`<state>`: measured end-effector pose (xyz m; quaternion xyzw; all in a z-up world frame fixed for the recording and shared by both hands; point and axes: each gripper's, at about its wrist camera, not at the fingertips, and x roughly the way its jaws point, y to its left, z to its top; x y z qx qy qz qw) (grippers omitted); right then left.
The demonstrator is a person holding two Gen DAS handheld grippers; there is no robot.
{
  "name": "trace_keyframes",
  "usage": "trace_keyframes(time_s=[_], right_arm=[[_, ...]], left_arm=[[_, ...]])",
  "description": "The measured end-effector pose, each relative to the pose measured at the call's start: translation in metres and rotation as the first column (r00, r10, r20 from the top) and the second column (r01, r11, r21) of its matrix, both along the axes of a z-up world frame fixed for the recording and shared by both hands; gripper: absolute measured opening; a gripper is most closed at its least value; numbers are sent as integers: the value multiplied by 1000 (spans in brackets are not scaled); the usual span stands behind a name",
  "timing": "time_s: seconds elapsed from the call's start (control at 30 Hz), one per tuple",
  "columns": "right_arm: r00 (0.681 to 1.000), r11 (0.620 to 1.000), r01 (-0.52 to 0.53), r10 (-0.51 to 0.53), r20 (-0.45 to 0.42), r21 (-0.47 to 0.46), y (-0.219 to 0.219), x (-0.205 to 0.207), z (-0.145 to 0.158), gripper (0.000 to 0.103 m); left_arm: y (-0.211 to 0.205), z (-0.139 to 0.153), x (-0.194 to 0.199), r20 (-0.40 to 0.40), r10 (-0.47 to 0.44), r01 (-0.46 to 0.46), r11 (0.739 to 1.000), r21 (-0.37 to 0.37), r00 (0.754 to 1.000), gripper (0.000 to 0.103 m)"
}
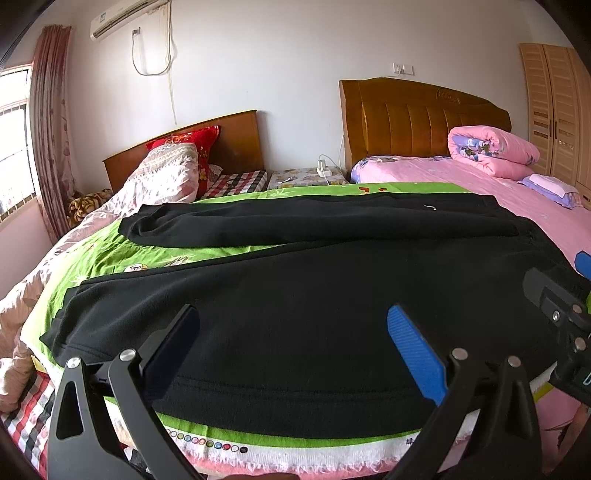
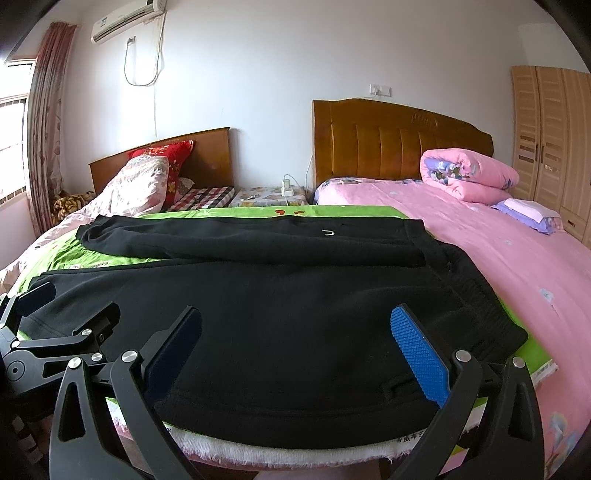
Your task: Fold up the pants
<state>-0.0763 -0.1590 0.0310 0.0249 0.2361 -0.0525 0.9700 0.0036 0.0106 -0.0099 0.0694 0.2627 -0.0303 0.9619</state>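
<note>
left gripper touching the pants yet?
Cannot tell. In the left wrist view the left gripper, jaws open, overlaps the black pants; neither view shows contact or a gap.

Both wrist views look low and close across the pants toward the headboards; left view sits further left

A bedroom in a home.
Two beds with wooden headboards stand side by side against the far wall, with a rolled pink quilt on the right, a wardrobe far right, and an air conditioner and curtain on the left.
</note>
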Motion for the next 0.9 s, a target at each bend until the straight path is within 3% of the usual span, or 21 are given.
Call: trace_keyframes(time_s=[0.9], right_arm=[[1000,1000,-6,6,-19,15,-2,0,-4,99]], left_arm=[[5,-3,2,-15,0,0,1000,-5,1000,102]])
